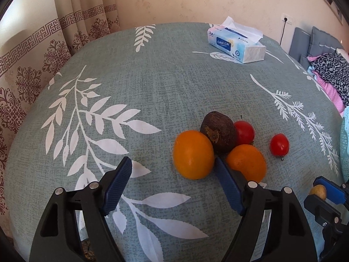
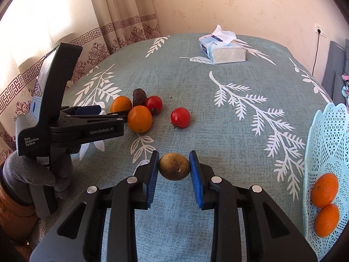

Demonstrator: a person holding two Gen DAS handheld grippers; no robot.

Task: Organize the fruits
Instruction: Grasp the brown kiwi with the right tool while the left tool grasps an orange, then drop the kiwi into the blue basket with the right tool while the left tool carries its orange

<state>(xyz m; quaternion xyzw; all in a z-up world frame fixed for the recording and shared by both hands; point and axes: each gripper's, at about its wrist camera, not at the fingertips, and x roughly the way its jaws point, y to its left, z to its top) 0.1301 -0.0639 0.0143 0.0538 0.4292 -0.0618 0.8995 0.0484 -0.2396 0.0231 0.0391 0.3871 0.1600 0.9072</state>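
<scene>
A cluster of fruit lies on the table: two oranges (image 1: 193,154) (image 1: 247,161), a dark brown fruit (image 1: 219,134) and a tomato (image 1: 245,132), with a second tomato (image 1: 279,145) apart to the right. My left gripper (image 1: 173,167) is open, its right finger between the two oranges, the near orange just ahead between the tips. My right gripper (image 2: 174,166) is shut on a small yellow-brown fruit (image 2: 174,166), held above the cloth. A pale blue basket (image 2: 327,144) at the right edge holds two oranges (image 2: 324,190).
A tissue box (image 2: 222,48) stands at the far side of the table (image 2: 218,109), which has a green leaf-print cloth. Curtains hang at the left; bedding lies past the right edge (image 1: 331,72).
</scene>
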